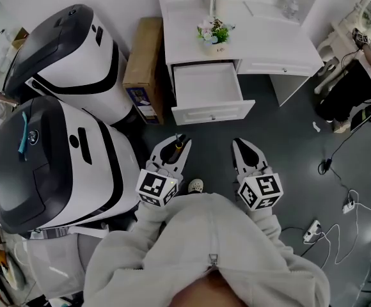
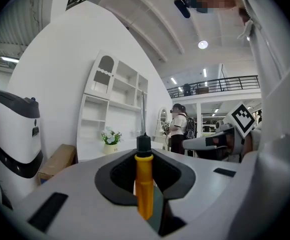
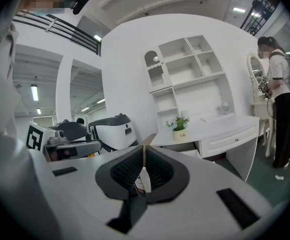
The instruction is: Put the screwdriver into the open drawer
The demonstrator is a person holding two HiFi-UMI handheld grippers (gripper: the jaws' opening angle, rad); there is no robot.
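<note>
An orange-handled screwdriver [image 1: 179, 144] sticks out of my left gripper [image 1: 178, 139], whose jaws are shut on it. The left gripper view has the yellow-orange handle [image 2: 144, 184] clamped between the dark pads, with the black collar and metal shaft pointing up and forward. The open white drawer [image 1: 208, 88] juts out of the white desk [image 1: 262, 43], just ahead of both grippers. My right gripper [image 1: 238, 143] hangs beside the left one. Its jaws meet at the tips [image 3: 144, 151] and hold nothing.
Two large white-and-black machines [image 1: 64, 50] [image 1: 45, 165] stand at the left. A cardboard box [image 1: 144, 62] leans beside the desk. A small flower pot [image 1: 214, 32] sits on the desktop. Cables and a power strip [image 1: 339, 197] lie on the dark floor at the right. A person [image 3: 280, 84] stands by a mirror.
</note>
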